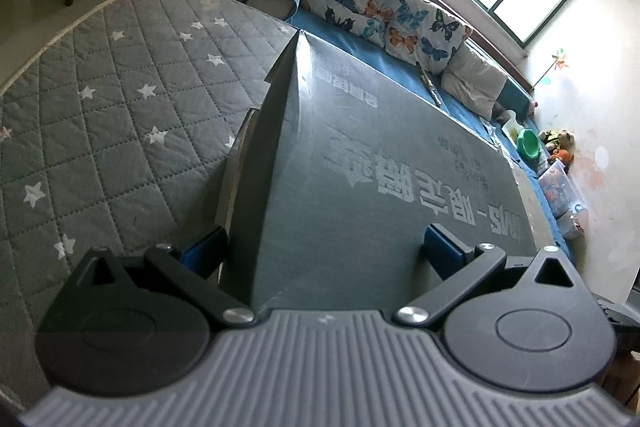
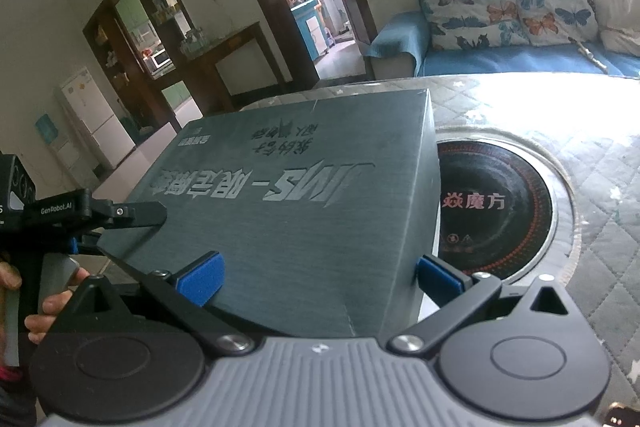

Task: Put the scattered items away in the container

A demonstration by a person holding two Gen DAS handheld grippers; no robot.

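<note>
Both grippers, left gripper (image 1: 324, 251) and right gripper (image 2: 318, 277), have their jaws spread wide around the near edges of a dark grey box (image 2: 296, 203), blue pads (image 2: 202, 277) beside its sides; whether they press it I cannot tell, probably steadying or lifting it between them. Beyond it lie the quilted counter (image 1: 120, 95) and a round hob (image 2: 496, 203). Box looks closed, its inside hidden; no scattered items identifiable, sofa (image 1: 360, 39) behind.

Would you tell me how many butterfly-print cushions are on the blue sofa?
2: one butterfly-print cushion at the blue sofa's armrest end, the other beside it, next to a plain white cushion. None seem hidden.
</note>
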